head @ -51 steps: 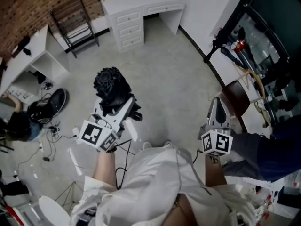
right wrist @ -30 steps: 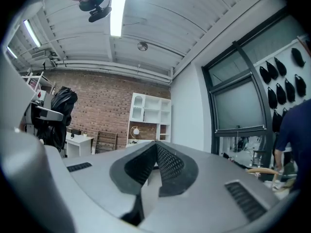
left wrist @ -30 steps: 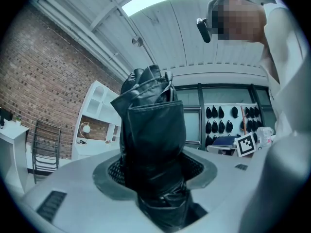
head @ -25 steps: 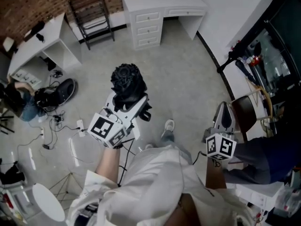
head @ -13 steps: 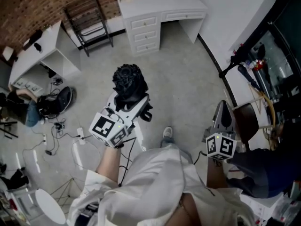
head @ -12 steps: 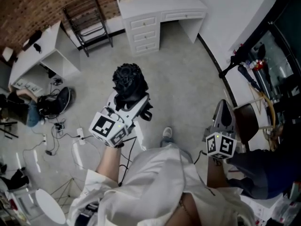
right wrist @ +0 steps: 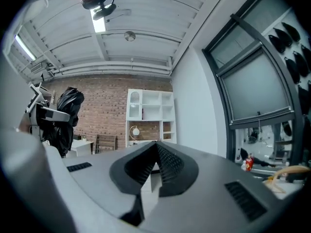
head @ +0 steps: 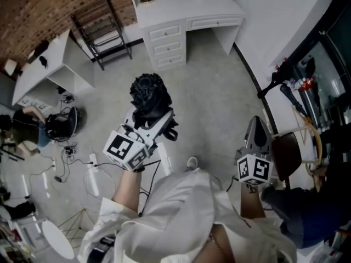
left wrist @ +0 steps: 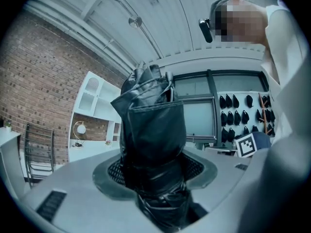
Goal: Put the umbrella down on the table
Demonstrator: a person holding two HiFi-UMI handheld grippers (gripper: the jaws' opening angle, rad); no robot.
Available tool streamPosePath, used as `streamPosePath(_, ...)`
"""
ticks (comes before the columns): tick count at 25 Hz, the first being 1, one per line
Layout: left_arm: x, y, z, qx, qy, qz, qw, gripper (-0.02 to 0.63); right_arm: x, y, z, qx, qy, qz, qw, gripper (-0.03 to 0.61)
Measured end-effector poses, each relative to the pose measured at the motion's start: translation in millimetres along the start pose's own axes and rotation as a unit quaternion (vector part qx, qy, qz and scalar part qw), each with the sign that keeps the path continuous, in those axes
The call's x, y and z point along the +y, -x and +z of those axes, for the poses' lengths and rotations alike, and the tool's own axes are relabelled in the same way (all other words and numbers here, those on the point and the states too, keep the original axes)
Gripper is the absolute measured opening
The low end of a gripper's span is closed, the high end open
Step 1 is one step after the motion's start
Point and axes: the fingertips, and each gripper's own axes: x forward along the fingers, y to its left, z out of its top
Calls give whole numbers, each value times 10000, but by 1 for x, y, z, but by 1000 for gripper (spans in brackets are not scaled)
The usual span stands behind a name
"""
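Umbrella (head: 148,95), folded, is sitting in L gripper (head: 152,119) over floor (head: 219,86) in head view, table (head: 184,7) at 12 o'clock. L gripper view: jaws are clamping it. R gripper view: R gripper (right wrist: 156,149) is pinching shut, empty. Carry step, I'd say; next needs reaching table, then lowering.

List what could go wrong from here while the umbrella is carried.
The left gripper clamps the folded umbrella near one end; its bulky top could tip or slip. Loose cables lie across the floor beside the person: a possible trip. The right gripper is shut, empty, giving no support.
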Motion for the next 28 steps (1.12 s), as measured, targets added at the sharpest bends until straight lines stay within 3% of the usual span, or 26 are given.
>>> streamPosePath(15,25,-93,7,118,58,343,9993,267,-62,-85,-11,144,-124,168,9997,17)
streamPosePath(28,76,-151,5,59,81,198,9998,266,-72,-144,-16,147,-81,-38,9999,17)
